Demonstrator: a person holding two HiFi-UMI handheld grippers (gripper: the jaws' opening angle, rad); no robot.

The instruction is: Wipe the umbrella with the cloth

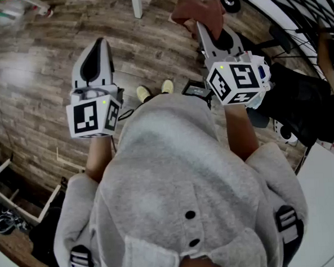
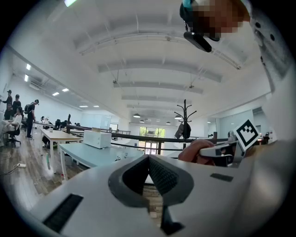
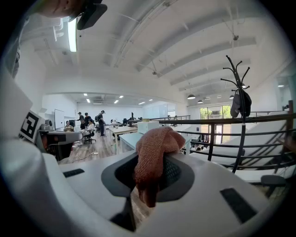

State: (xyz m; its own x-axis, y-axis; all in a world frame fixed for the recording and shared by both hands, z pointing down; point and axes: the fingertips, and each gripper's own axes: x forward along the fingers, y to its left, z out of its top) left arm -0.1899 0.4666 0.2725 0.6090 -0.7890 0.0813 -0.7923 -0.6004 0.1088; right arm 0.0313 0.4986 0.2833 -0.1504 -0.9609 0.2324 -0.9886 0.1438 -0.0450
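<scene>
Gripping a rust-brown cloth [image 3: 157,141] in the right claw [image 3: 149,163], left claw [image 2: 149,158] closed empty, wood-plank floor [image 1: 34,82], pale surface [image 2: 85,155] in open office, coat stand [image 2: 184,111] beyond

Grey hoodie [image 1: 174,158], blk buttons [image 1: 190,215]

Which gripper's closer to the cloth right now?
Right. The right gripper is clamped on the cloth, which bunches out of its jaws. The left gripper is shut and empty, off to the cloth's left in the head view.
</scene>
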